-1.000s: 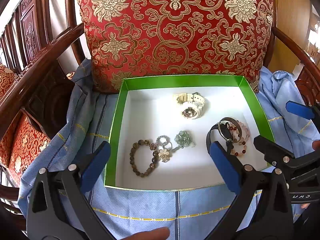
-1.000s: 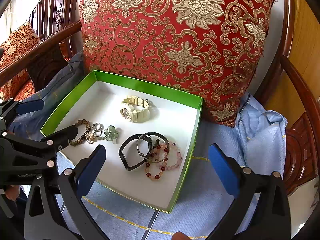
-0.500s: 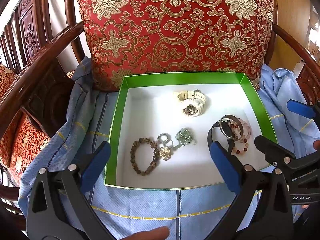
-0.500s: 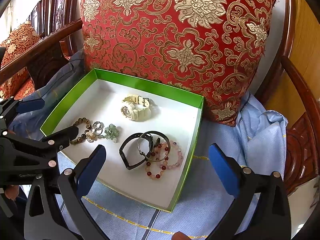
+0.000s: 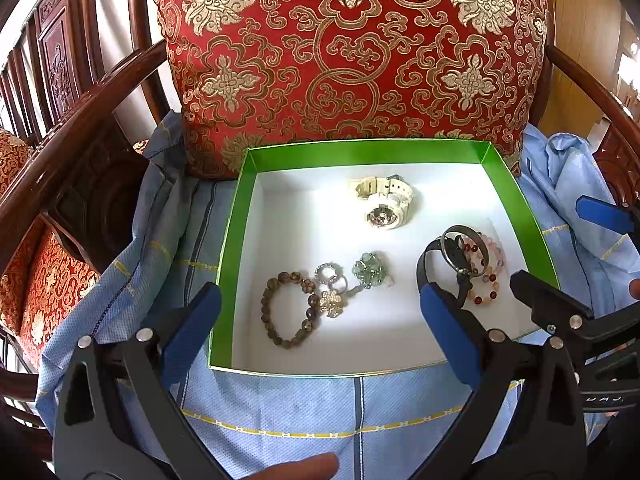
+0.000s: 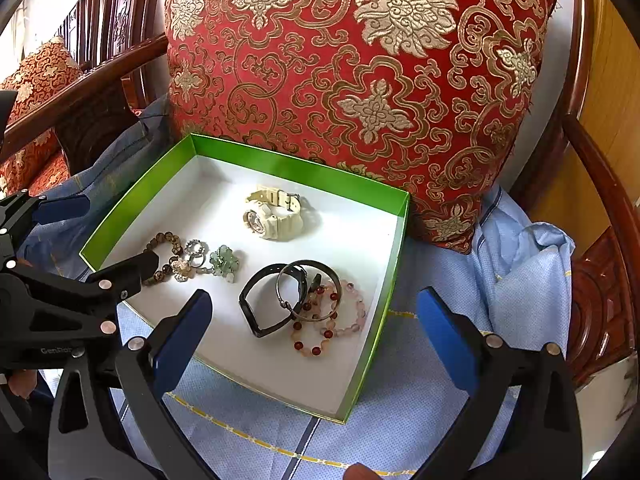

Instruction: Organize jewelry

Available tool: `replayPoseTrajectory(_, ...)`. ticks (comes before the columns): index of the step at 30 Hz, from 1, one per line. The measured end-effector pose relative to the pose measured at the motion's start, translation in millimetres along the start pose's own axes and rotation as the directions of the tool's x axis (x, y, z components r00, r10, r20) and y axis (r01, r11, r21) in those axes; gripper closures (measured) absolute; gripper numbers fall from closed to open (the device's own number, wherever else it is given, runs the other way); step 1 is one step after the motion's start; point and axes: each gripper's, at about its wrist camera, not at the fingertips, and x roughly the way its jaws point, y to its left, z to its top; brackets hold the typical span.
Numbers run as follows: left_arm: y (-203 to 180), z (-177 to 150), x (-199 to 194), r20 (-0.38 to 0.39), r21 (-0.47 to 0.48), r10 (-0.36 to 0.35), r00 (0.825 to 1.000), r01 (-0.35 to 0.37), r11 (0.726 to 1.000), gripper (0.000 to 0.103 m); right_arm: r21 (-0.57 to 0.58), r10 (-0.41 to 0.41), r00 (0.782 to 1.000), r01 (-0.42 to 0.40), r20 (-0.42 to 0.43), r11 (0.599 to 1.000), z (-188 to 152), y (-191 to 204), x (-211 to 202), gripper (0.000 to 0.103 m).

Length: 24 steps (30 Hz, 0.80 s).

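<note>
A green box [image 5: 232, 248] [image 6: 400, 240] with a white floor holds the jewelry. Inside lie a cream watch [image 5: 384, 204] [image 6: 272, 212], a brown bead bracelet [image 5: 286, 308] [image 6: 164, 240], a silver charm cluster [image 5: 332, 288] [image 6: 188, 258], a green bead cluster [image 5: 370, 268] [image 6: 224, 262], a black band [image 5: 426, 264] [image 6: 256, 304], a metal bangle [image 5: 460, 236] [image 6: 308, 292] and pink-red bead bracelets [image 5: 488, 276] [image 6: 332, 324]. My left gripper [image 5: 320, 336] is open and empty at the box's near edge. My right gripper [image 6: 316, 344] is open and empty above the box's near right corner.
The box sits on a light blue cloth [image 5: 304, 408] [image 6: 440, 280] spread over a wooden chair seat. A red and gold cushion [image 5: 352, 52] [image 6: 360, 72] stands right behind the box. Dark wooden armrests [image 5: 80, 120] [image 6: 600, 184] flank both sides.
Both grippers have drawn back slightly from the box; it sits a little higher in both views. The jewelry has not moved and both grippers stay open.
</note>
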Motion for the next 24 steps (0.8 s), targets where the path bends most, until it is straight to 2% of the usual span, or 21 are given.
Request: replayPoseTrajectory(24,-0.4,-2.7,3.2,-0.01,0.009,0.002,1.0,-0.002,1.0,0.005,-0.015,-0.001,1.0,0.001,-0.006,1.0,0.1,0.3,1.0,0.003)
